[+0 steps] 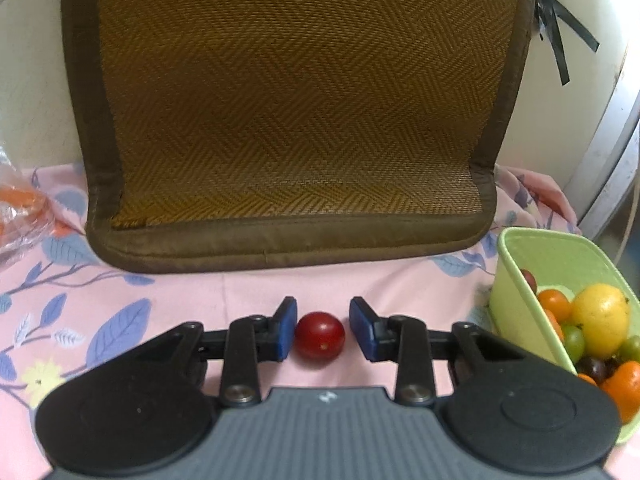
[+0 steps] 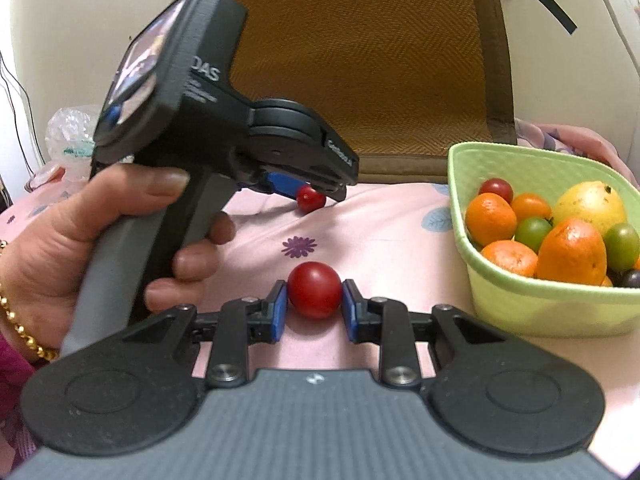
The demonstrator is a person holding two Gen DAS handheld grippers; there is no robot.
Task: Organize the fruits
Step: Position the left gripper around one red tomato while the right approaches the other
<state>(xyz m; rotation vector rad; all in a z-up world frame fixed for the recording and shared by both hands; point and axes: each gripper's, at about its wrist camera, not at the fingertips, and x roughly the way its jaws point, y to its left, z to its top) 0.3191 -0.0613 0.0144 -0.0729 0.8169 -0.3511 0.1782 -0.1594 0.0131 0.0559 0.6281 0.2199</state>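
left claw (image 1: 323,330) wide, straddling a red cherry tomato (image 1: 319,335) on the pink floral sheet (image 1: 120,320), pre-grasp | right claw (image 2: 315,300) pinching second tomato (image 2: 315,289), likely for transfer | green basket (image 2: 520,300) of fruit at 2 o'clock, probable drop target

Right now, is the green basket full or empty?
Partly full. The green basket holds oranges, a yellow fruit, green ones and a red one, piled below its rim.

A pink floral cloth (image 2: 380,232) carries two red fruits (image 2: 315,290), a green basket (image 2: 540,308) and a woven mat (image 1: 280,236).
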